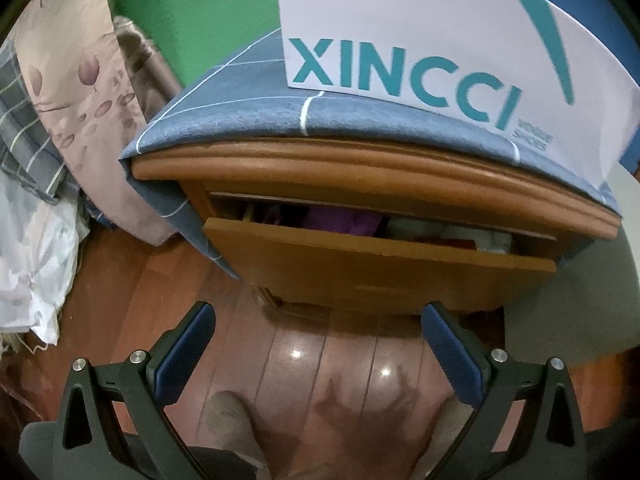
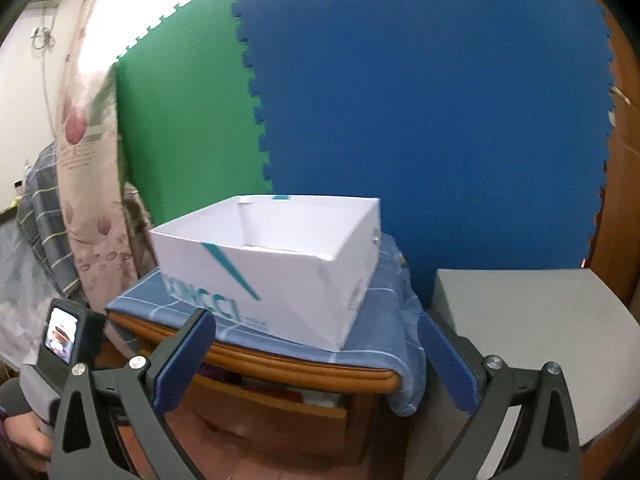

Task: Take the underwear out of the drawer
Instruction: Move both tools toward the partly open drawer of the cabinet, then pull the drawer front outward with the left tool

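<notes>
Left gripper [image 1: 318,320] hangs low, jaws wide and empty, squared to the part-open drawer [image 1: 376,256]. Right gripper [image 2: 316,332] gapes too, higher. Purple underwear [image 1: 344,220] sits inside; white box [image 2: 272,256] waits on top, likely the drop-off.

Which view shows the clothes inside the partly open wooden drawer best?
Left wrist: it faces the wooden drawer, showing purple fabric in the gap. Right wrist sees only a dim sliver behind its left finger.
</notes>
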A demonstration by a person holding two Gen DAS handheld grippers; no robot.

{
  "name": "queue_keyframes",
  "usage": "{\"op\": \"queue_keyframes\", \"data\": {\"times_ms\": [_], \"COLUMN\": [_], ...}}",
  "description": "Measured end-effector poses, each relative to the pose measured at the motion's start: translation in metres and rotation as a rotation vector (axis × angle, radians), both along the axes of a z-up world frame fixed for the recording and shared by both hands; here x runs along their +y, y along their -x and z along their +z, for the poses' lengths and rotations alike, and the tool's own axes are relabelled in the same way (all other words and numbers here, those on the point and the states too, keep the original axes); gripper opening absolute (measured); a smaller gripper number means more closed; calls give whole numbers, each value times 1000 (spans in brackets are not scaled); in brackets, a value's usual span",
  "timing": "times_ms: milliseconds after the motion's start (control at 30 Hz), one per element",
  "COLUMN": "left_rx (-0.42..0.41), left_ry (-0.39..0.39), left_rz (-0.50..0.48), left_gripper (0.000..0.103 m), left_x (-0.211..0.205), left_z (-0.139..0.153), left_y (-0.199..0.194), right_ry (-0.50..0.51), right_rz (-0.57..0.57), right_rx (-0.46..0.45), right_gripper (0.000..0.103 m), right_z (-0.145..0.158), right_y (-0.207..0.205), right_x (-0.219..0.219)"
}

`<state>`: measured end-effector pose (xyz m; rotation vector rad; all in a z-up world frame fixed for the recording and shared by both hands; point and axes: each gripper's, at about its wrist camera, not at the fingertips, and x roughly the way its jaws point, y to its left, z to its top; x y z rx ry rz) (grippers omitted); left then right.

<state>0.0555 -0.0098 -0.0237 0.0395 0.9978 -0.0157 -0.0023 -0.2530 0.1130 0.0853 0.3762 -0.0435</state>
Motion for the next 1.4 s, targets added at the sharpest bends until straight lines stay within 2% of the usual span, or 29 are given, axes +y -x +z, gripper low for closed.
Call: {"op": "queue_keyframes", "data": {"times_ms": [133, 267, 800, 900, 1000, 1067, 1133, 1267, 1400], "left_rx": [25, 54, 146, 169, 156, 135, 146, 158, 106], "left_ry": [9, 27, 223, 239, 283, 264, 274, 358, 326], "left_rz": [33, 66, 233, 262, 287, 283, 296, 376, 404], "left_gripper": [102, 102, 102, 103, 102, 103, 103, 103, 103], "left_x": [0, -1, 15, 19, 25, 22, 21, 30, 29], "left_z": [-8, -18, -52, -64, -69, -68, -72, -89, -89], "left_y": [-12, -24, -74, -79, -83, -81, -83, -85, -82], "right_ry": [-102, -103, -183, -202, -219, -228, -239, -258, -253], "right_rz": [-16, -22, 6, 3, 3, 1, 3, 8, 9], "right_rx": [50, 15, 31, 30, 36, 39, 44, 54, 55], "right_gripper": [103, 103, 103, 103, 103, 103, 103, 103, 103], "right_z": [-12, -10, -14, -14, -15, -16, -17, -19, -20], "right_y": [-5, 0, -3, -3, -4, -5, -6, -8, -8], "right_x": [-16, -19, -27, -30, -34, -35, -37, -38, -38]}}
